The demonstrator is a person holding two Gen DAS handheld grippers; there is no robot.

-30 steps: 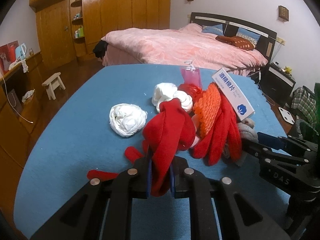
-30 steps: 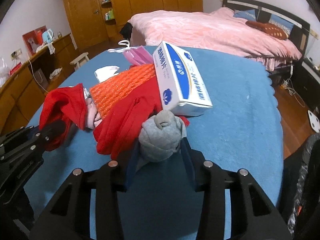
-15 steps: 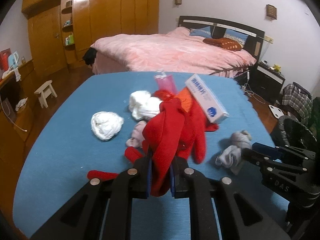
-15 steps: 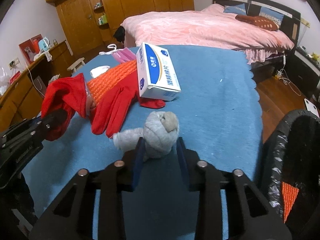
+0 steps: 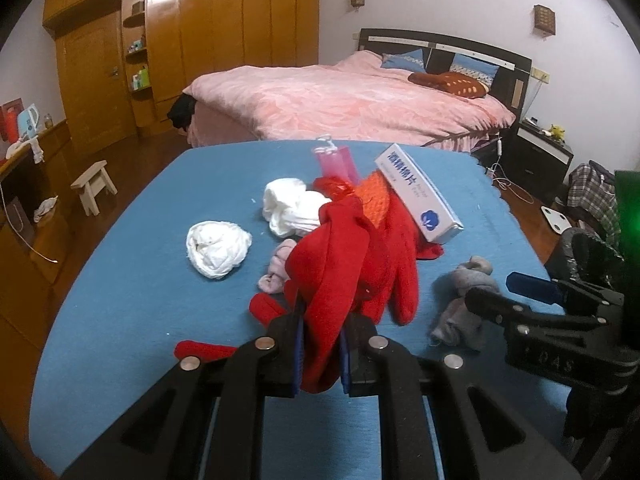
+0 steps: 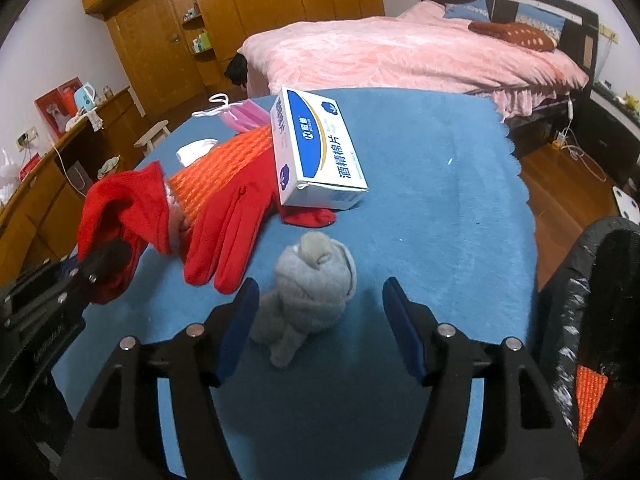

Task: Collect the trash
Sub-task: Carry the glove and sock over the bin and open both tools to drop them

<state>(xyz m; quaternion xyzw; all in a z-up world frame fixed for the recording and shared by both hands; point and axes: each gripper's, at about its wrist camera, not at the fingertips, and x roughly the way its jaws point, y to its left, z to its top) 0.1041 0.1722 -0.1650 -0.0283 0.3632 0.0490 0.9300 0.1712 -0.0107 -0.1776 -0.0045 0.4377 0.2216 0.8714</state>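
Note:
My left gripper [image 5: 320,344] is shut on a red cloth [image 5: 332,264] and holds it above the blue table [image 5: 140,280]. My right gripper [image 6: 320,312] is open; a grey balled sock [image 6: 316,276] lies on the table between its fingers, also seen in the left wrist view [image 5: 464,292]. A red glove [image 6: 228,224], an orange mesh sleeve [image 6: 224,168] and a white-blue box [image 6: 316,148] lie just beyond. White paper wads [image 5: 218,248] and a pink sock [image 5: 276,268] lie left of the pile. A black trash bin [image 6: 596,320] stands at the right.
A pink mask [image 5: 336,160] lies at the table's far side. A bed [image 5: 352,96] stands behind, a wooden wardrobe [image 5: 180,48] at back left, a small stool [image 5: 94,184] on the floor left, a nightstand [image 5: 540,152] at right.
My right gripper pulled the grey sock away from the pile toward the near right, then opened and let it go on the table. My left gripper keeps the red cloth.

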